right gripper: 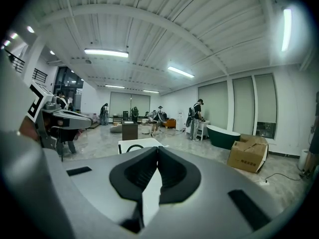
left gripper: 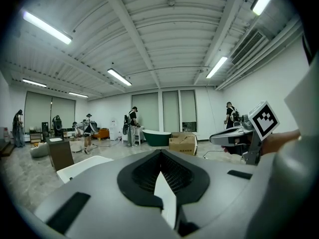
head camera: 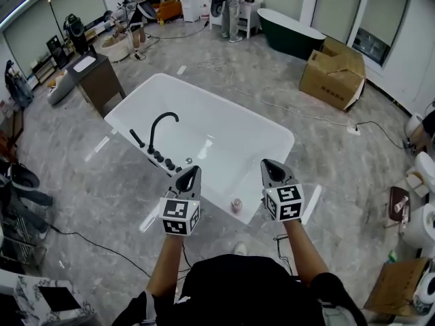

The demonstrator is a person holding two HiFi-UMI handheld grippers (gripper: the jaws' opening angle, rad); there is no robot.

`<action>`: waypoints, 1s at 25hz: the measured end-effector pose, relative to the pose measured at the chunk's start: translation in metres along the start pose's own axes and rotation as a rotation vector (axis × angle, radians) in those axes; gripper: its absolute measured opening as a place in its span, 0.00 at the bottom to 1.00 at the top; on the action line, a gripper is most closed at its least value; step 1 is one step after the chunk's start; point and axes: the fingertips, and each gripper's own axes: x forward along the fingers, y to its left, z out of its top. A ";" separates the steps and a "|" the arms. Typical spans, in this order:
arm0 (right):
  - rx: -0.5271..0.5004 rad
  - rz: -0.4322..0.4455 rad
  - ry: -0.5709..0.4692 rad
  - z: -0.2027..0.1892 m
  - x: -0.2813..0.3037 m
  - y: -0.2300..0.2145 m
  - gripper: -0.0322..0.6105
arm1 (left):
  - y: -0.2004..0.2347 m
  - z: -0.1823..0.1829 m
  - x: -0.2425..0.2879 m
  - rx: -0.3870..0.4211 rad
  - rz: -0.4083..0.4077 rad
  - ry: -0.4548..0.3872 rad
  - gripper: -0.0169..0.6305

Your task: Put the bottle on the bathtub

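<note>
Left gripper [left gripper: 160, 158] first: jaws pressed together, nothing between them, just the dark pads meeting down the middle. Right gripper [right gripper: 155, 156], same story: closed tight and empty. Both are held up side by side in front of the person, pointing nearly level across the room and not down at the work.

Now outward. Just beyond and below the two grippers sits the white bathtub [head camera: 224, 102], with its black faucet [head camera: 162, 121] arching over the left-hand edge. And there's the bottle [head camera: 236, 204]: small and pinkish, at the tub's near edge, between the two grippers in the head view and below their tips. Neither gripper is touching it; both are clear of it.

It's tiny in the frame, so I can't be sure it stands squarely on the rim, but it looks upright and resting there.

So where does that leave the task? By my reading, the placing is done: the bottle is on the tub, and both grippers are off it and empty. Nothing obvious is left beyond pulling the hands away.

Further out, a cardboard box [head camera: 333, 73] sits on the floor past the tub, with a dark green tub [head camera: 292, 32] behind it.
</note>
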 end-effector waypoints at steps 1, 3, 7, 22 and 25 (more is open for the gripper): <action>0.001 0.000 -0.002 0.001 -0.001 0.000 0.09 | 0.000 0.001 -0.001 0.000 0.001 -0.002 0.05; 0.001 0.000 -0.005 0.002 -0.003 -0.001 0.09 | -0.001 0.001 -0.002 0.003 0.000 -0.001 0.05; -0.018 0.005 -0.015 0.004 -0.003 0.003 0.09 | -0.003 0.000 -0.002 0.011 0.002 0.001 0.05; -0.009 -0.003 -0.018 0.002 -0.008 0.002 0.09 | 0.001 0.001 -0.006 0.017 0.016 0.004 0.05; -0.009 -0.007 -0.020 0.001 -0.009 0.004 0.09 | 0.003 -0.002 -0.009 0.016 0.015 0.005 0.05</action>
